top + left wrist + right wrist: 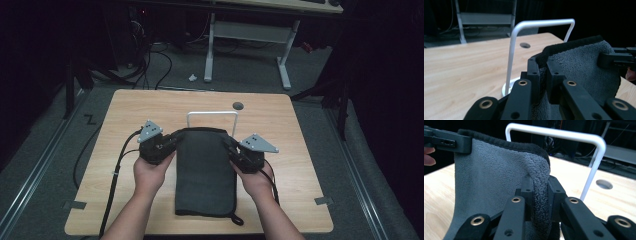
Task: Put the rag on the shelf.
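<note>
Just in front of the white rack [212, 120], on the person's side of it, lies a dark grey towel [206, 175], folded into a long strip that runs from the rack's foot back toward the near edge of the table [125, 115]. Fabric is fleecy, with a darker black hem along the far end; a thin black loop or cord sticks out at the near right corner. The far end is lifted off the wood, held at both corners: the left gripper [171, 141] has its jaws pinched narrow on the left corner, the right gripper [231, 145] has its jaws pinched narrow on the right corner. Close up, the left gripper [543, 75] shows cloth bunched between its pads, and the right gripper [540, 192] has a thick fold squeezed between them.

The towel's far hem sits just below the rack's top bar and near its two uprights. Bare wood is open on both sides of the rack and behind it, up to a round hole [238, 105] in the tabletop.

The rack's base is mostly hidden behind the raised cloth; only a bit of white foot shows in the left gripper view. Whether the hem touches the uprights is hard to say. Surrounding floor and furniture are dark.
</note>
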`<state>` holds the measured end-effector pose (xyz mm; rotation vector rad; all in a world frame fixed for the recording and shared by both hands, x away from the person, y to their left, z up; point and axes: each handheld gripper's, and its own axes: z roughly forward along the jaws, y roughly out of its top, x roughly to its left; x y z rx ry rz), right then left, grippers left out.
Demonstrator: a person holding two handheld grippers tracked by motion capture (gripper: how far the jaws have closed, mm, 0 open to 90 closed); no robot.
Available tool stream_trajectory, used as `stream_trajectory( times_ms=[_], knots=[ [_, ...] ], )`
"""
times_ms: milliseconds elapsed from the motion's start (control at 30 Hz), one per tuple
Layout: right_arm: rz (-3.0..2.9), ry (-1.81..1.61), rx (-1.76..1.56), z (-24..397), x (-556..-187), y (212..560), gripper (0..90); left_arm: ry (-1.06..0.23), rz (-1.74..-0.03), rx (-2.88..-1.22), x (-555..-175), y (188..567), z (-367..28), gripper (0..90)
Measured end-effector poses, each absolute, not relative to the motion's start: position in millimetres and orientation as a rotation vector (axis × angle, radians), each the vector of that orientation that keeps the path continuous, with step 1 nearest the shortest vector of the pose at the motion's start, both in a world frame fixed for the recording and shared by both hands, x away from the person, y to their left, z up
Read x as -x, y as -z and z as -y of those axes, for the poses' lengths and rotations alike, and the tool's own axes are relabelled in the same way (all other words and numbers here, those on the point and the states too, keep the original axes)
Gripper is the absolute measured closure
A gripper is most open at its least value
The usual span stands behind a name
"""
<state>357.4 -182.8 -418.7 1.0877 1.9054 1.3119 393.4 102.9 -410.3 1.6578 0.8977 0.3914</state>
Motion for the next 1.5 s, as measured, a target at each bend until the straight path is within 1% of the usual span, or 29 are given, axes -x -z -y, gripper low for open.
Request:
stream_trajectory(
  times_ms=[1100, 1300, 1500],
  knots=[
    [-1.721, -1.392, -0.978, 192.9, -358.3, 329.0, 79.0, -0.530, -0.738, -1.570, -397.4, 313.1, -90.6, 83.9],
    [-1.718, -1.386, -0.965, 194.9, -362.5, 319.7, 79.1, -0.546, -0.727, -1.578, -401.0, 305.0, -88.8, 84.1],
    [-1.717, -1.395, -0.978, 197.2, -367.4, 319.6, 79.1, -0.556, -0.721, -1.587, -403.9, 305.7, -86.6, 84.0]
  ],
)
